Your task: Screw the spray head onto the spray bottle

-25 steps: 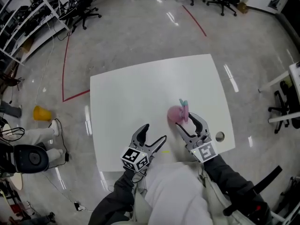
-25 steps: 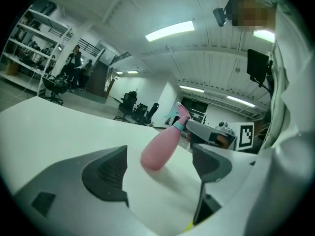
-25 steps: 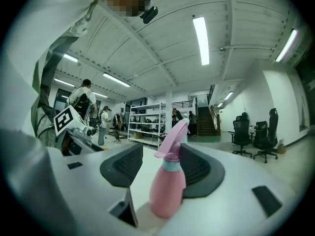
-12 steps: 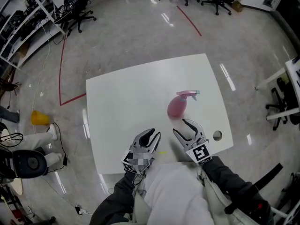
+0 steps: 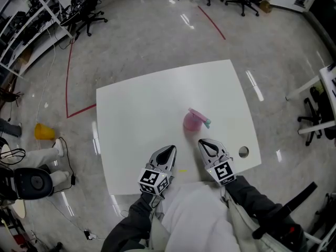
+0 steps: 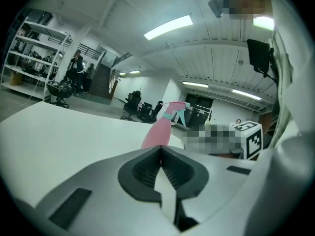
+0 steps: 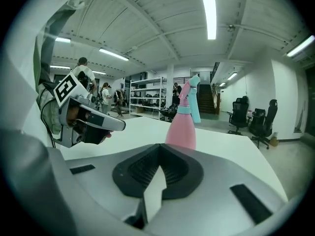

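Note:
The pink spray bottle (image 5: 192, 121) stands upright on the white table (image 5: 142, 114) with its teal-and-pink spray head (image 5: 205, 122) on top. It also shows upright in the left gripper view (image 6: 156, 132) and the right gripper view (image 7: 182, 128). My left gripper (image 5: 169, 151) rests near the table's front edge, apart from the bottle. My right gripper (image 5: 206, 144) sits just in front of the bottle without touching it. Both pairs of jaws have just been closing and are shut with nothing between them.
A round cable hole (image 5: 243, 151) sits in the table's front right corner. A small yellow mark (image 5: 182, 170) lies near the front edge. Office chairs (image 5: 86, 12) and shelving (image 5: 26, 20) stand on the floor beyond the table.
The right gripper has drawn back and down from the bottle, which now stands alone. Both grippers' jaws have gone from open to shut.

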{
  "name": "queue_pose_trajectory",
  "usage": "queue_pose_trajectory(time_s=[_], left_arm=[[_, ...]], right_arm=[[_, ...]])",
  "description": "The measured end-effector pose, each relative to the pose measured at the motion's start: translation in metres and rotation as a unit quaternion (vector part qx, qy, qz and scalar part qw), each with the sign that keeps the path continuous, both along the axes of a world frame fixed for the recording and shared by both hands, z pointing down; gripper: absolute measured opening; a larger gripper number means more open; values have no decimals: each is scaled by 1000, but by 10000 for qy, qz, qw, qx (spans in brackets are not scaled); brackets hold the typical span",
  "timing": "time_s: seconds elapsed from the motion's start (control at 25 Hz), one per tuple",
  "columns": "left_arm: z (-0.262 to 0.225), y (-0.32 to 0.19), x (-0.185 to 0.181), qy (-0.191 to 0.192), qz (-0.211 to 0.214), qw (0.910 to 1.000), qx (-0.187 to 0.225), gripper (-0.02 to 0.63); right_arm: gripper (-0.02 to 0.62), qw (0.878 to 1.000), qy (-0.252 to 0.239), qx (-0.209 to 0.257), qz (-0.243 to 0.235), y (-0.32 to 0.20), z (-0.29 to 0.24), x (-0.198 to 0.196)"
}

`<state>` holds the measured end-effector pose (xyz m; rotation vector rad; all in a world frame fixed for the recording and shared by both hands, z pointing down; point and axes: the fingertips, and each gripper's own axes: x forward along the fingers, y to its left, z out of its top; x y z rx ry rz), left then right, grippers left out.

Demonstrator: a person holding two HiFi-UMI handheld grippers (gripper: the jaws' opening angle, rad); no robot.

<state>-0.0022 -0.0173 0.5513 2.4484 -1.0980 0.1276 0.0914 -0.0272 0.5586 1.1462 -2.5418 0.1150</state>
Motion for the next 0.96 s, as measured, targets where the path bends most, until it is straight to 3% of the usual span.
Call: queue_pose_trajectory(time_s=[0.96], left_arm=[[16,8,5,-118,65,9994,-324,8]], right_arm=[[-5,9993,205,-287,-90,6,26,1]])
